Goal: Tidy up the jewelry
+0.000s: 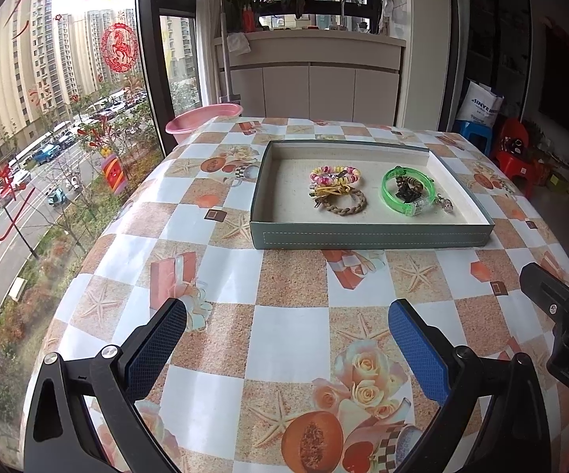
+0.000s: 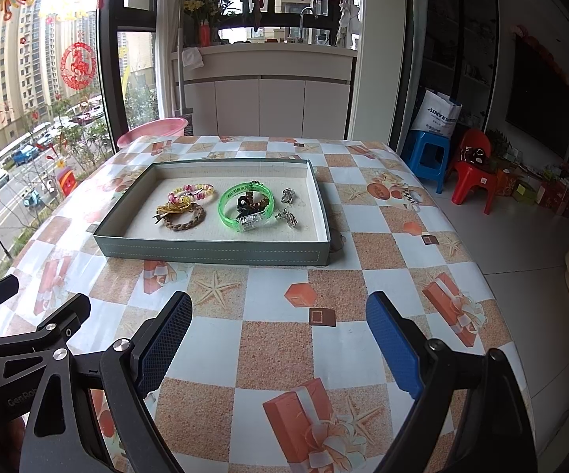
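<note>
A grey-green tray (image 1: pixel 371 233) (image 2: pixel 213 254) stands on the table. In it lie a pink and yellow bead bracelet (image 1: pixel 335 173) (image 2: pixel 191 190), a braided brown bracelet (image 1: pixel 343 202) (image 2: pixel 183 219), a green translucent bangle (image 1: pixel 407 189) (image 2: pixel 247 205) around a dark piece, and small silver charms (image 2: pixel 287 207). My left gripper (image 1: pixel 288 335) is open and empty, well short of the tray. My right gripper (image 2: pixel 280 331) is open and empty, also short of the tray.
The table has a checkered cloth with starfish and gift prints (image 1: pixel 292 283) (image 2: pixel 276 339). A pink basin (image 1: pixel 205 116) (image 2: pixel 154 130) sits beyond the far left corner by the window. A blue stool (image 2: pixel 428 157) and red chair (image 2: pixel 473 173) stand right of the table.
</note>
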A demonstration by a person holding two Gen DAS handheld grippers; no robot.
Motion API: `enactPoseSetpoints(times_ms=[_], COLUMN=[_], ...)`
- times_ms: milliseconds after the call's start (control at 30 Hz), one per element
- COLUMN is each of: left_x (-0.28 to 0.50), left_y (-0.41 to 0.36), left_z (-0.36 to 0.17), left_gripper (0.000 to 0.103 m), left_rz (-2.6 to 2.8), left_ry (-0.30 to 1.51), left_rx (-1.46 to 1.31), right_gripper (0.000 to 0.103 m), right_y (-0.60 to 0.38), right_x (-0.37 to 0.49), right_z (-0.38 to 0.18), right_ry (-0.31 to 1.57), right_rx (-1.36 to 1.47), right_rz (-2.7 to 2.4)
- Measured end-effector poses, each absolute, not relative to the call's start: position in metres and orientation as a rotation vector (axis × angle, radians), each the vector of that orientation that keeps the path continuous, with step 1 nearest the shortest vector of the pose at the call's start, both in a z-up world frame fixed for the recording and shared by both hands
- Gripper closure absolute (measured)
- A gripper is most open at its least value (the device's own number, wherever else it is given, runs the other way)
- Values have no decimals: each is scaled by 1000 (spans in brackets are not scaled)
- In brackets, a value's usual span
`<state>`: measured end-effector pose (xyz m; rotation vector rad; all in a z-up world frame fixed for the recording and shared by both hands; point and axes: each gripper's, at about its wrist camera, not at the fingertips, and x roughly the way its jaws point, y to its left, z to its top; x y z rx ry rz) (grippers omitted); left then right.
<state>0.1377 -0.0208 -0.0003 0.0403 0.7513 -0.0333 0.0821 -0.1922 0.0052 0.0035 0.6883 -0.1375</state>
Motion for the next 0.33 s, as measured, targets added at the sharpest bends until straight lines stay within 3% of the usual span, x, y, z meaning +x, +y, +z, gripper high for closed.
enactPoseSetpoints(times_ms=[333], left_x=[137], left_y=[-20], left_z=[-2], left_gripper=[0], left_rz=[-46], left_ry=[752], left_rx=[30], right_gripper=[12], right_y=[-190], right_x=[81], right_z=[4], right_ry=[691], right_rx=[6], right_rz=[-138])
